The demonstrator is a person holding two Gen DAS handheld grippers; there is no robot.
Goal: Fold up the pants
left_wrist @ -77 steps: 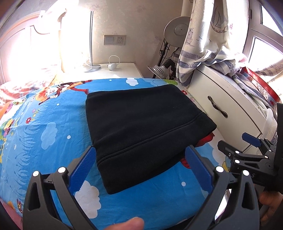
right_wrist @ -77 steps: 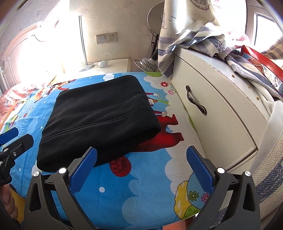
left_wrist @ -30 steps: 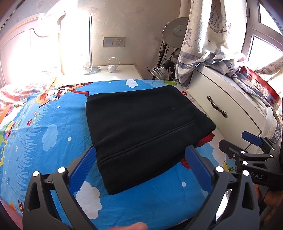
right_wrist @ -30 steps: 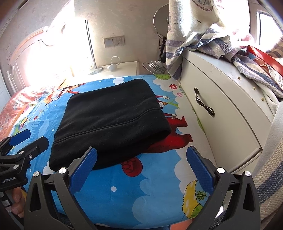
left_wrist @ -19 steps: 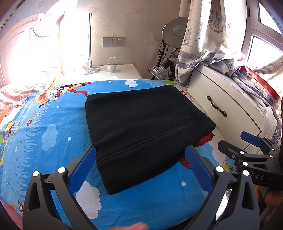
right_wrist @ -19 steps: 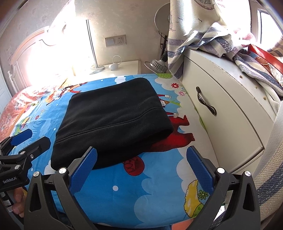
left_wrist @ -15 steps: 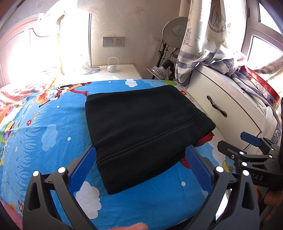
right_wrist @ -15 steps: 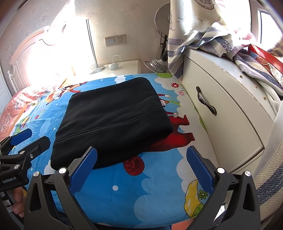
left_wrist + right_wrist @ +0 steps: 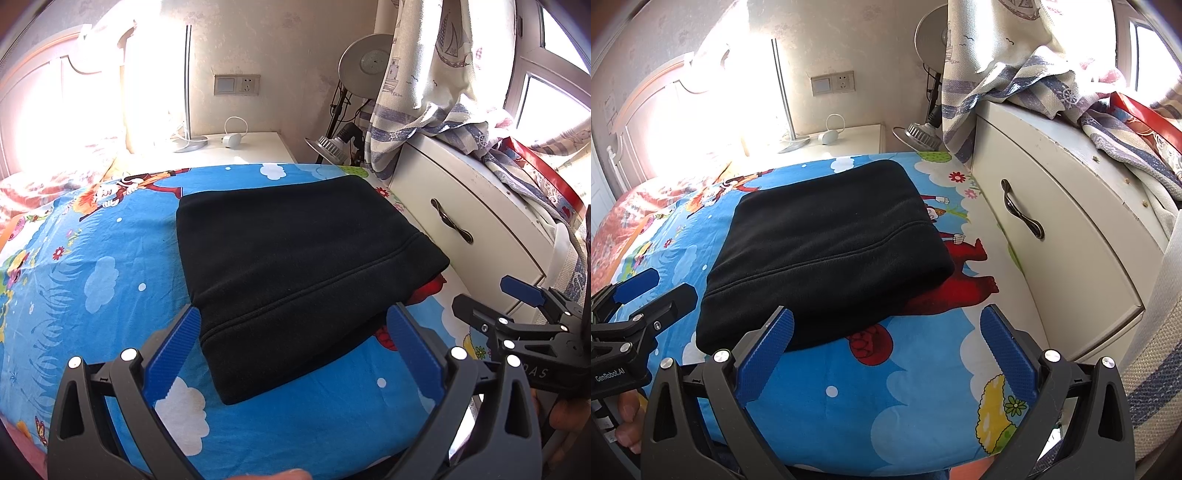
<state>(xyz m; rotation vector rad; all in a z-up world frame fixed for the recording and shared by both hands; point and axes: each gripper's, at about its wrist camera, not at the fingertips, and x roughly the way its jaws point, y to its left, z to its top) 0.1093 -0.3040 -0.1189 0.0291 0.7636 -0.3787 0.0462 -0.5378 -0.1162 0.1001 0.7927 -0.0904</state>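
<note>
The black pants (image 9: 295, 258) lie folded into a thick rectangle on the blue cartoon bedsheet (image 9: 92, 266); they also show in the right wrist view (image 9: 827, 251). My left gripper (image 9: 291, 347) is open and empty, held just in front of the fold's near edge. My right gripper (image 9: 886, 350) is open and empty, held in front of the fold's near right corner, above bare sheet (image 9: 923, 387). Each gripper shows at the edge of the other's view, the right one (image 9: 517, 317) and the left one (image 9: 635, 306).
A white cabinet with a dark handle (image 9: 1023, 214) stands tight against the bed's right side, draped with striped cloth (image 9: 1034, 85). A white nightstand (image 9: 236, 147) with a lamp stands behind the bed. A desk lamp (image 9: 365, 62) stands in the corner.
Both grippers have stayed open and empty. The right gripper has drifted back and slightly right since the earliest frame. The folded pants have not moved.
</note>
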